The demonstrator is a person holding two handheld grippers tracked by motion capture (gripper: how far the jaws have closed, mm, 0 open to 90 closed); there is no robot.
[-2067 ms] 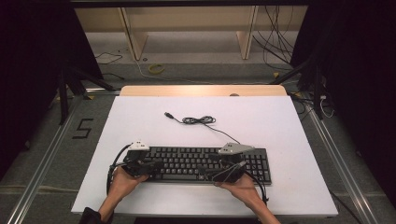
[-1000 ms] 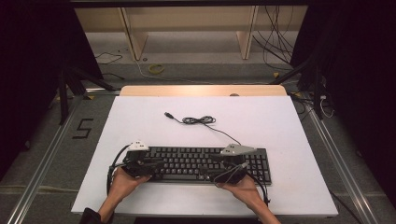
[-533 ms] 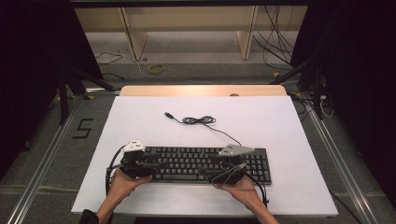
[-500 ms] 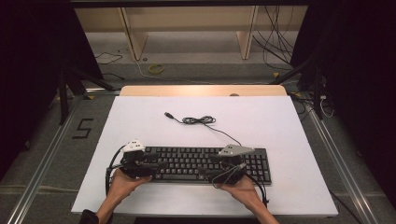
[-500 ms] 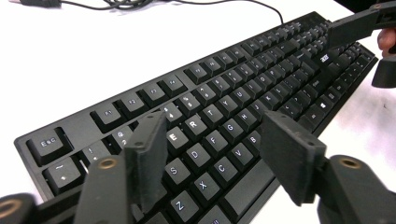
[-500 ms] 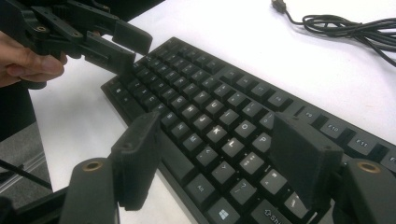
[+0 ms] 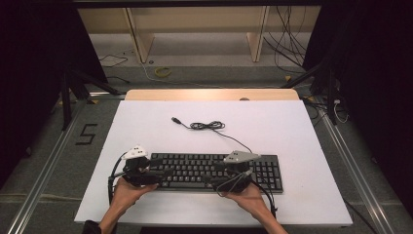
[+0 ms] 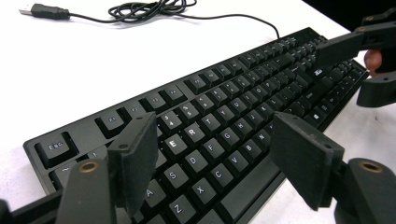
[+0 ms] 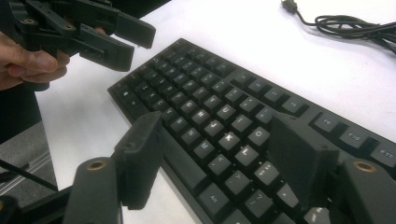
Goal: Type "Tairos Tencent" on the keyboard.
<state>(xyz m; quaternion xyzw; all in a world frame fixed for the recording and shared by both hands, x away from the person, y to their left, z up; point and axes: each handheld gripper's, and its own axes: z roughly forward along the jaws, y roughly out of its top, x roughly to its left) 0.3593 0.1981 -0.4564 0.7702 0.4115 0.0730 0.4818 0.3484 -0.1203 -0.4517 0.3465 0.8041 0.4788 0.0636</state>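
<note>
Keyboard point(image 7: 214, 170) lies on the white desk point(image 7: 292, 126); left tool point(image 8: 212, 161), jaws just opening, and right tool point(image 9: 217, 161) both gape wide above its keys.

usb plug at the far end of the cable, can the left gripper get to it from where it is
Probably yes: the left gripper stands open over the keyboard, and only bare white table lies between it and the usb plug.

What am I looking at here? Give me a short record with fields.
Surface: white table
Main thing: black keyboard, flat near the person's edge
Its cable: loosely coiled behind it, plug unconnected
Left gripper: jaws just opened, apart over the keyboard's left end, gripping nothing
Right gripper: jaws apart above the keys, gripping nothing
</note>
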